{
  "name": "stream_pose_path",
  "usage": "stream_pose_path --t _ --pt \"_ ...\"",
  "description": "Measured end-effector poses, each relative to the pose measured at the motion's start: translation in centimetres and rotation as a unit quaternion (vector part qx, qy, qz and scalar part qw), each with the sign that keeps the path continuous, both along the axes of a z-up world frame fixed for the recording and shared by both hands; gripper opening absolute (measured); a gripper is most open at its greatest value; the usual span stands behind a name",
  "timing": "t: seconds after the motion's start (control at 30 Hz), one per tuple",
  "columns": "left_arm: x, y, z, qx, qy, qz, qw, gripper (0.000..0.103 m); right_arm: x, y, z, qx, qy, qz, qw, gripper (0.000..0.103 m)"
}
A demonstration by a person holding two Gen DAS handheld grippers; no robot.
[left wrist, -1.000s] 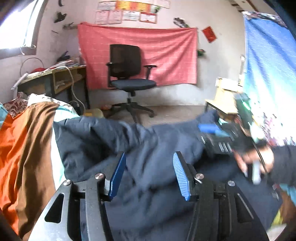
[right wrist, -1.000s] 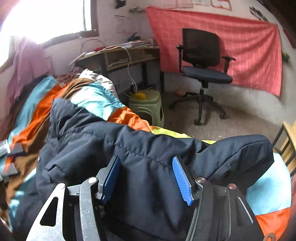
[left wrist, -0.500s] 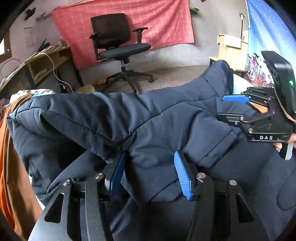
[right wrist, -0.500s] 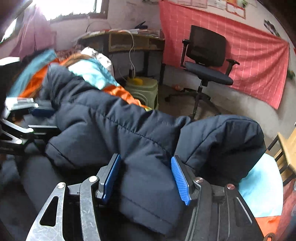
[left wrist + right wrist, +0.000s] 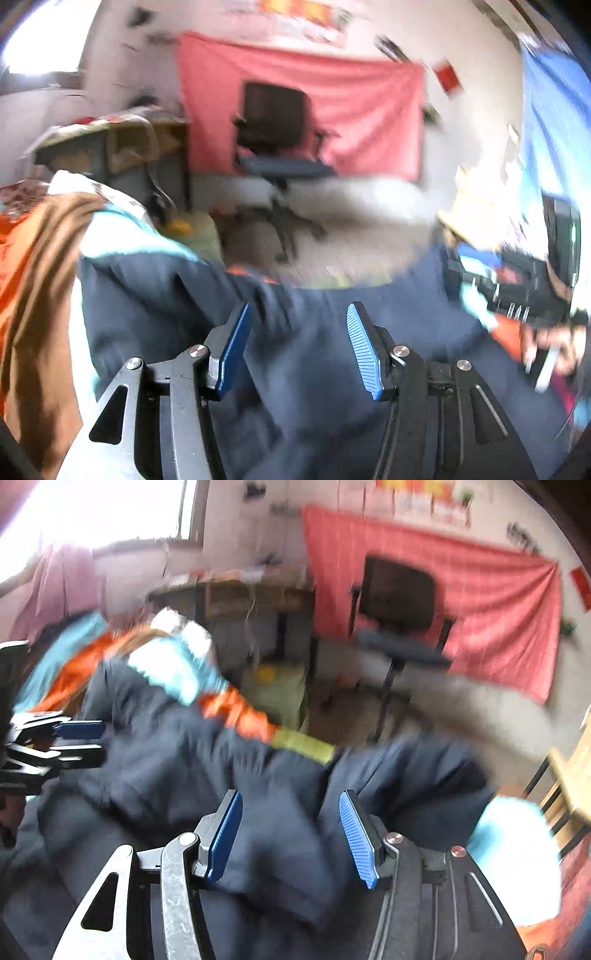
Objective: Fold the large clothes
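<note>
- Bedding in orange, brown and pale blue stripes (image 5: 40, 266) covers the bed; a pink cloth (image 5: 303, 107) hangs on the far wall behind an office chair (image 5: 277, 129).
- Your navy padded jacket (image 5: 303, 332) lies bunched across the bed, one sleeve end (image 5: 436, 771) mounded to the right.
- Left tool (image 5: 297, 338): jaws half apart, jacket fabric between them. Whether the pads press cannot be told through the blur.
- Right tool (image 5: 290, 829): jaws have just been closing, a thick fold fills the gap. Grip likewise uncertain.
- Risk: slick, puffy fabric may slip from a partial grip, so the fold collapses.
- Risk: uneven pulls between both tools would skew the fold line.
</note>
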State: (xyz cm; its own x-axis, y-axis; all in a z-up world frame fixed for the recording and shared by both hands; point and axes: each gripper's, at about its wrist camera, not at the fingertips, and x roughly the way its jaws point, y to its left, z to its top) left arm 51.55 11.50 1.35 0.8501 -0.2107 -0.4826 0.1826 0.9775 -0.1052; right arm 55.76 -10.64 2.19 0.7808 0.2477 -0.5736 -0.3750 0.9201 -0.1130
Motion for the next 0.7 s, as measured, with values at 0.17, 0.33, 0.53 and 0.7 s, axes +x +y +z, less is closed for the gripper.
stream_pose_path --t 0.17,0.33,0.53,0.7 --pt "7.3 0.8 -1.5 0.044 0.073 0.120 0.9891 0.049 7.7 0.4 0.0 -0.014 0.020 -0.061 0.998 0.050" --pt "7.3 2.1 -4.3 0.039 0.088 0.125 0.9875 0.047 11.6 -3.4 -4.7 0.025 0.108 -0.152 0.982 0.017" --pt "7.6 3.4 -5.8 -0.013 0.104 0.129 0.9860 0.046 10.8 -5.7 -7.3 0.069 0.128 -0.162 0.976 0.015" --pt "7.3 4.2 -3.9 -0.034 0.097 0.119 0.9876 0.046 11.4 -7.3 -7.8 0.125 0.167 -0.162 0.965 0.012"
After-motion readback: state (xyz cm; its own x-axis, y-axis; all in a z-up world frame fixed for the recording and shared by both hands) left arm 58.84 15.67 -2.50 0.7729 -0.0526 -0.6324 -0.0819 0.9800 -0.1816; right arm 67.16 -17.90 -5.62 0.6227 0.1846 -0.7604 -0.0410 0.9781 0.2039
